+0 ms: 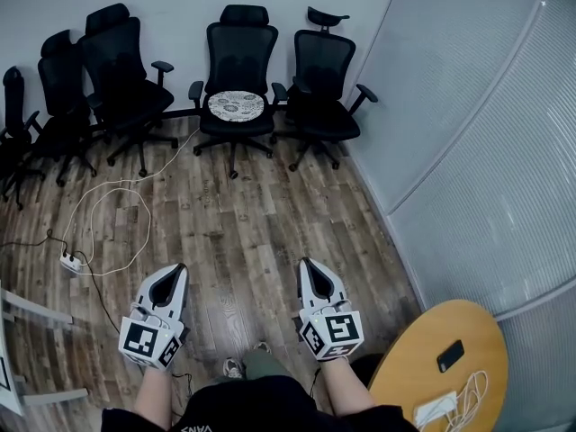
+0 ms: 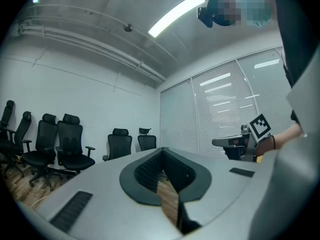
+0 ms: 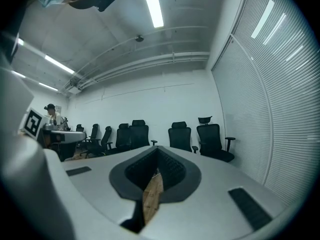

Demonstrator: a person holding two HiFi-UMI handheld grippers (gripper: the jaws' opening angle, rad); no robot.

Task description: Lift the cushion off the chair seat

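A round patterned cushion (image 1: 236, 105) lies on the seat of a black office chair (image 1: 236, 70) against the far wall, in the head view. My left gripper (image 1: 178, 269) and right gripper (image 1: 305, 264) are held side by side low in that view, well short of the chair, both shut and holding nothing. The same chair (image 2: 120, 143) shows small and far off in the left gripper view, and the chair (image 3: 180, 136) shows again in the right gripper view; the cushion cannot be made out in either.
More black chairs (image 1: 121, 75) line the wall to the left and one chair (image 1: 327, 84) to the right. A white cable (image 1: 112, 219) and power strip (image 1: 70, 261) lie on the wood floor at left. A round wooden table (image 1: 450, 358) with a phone (image 1: 450, 355) stands at right, by a glass partition (image 1: 468, 124).
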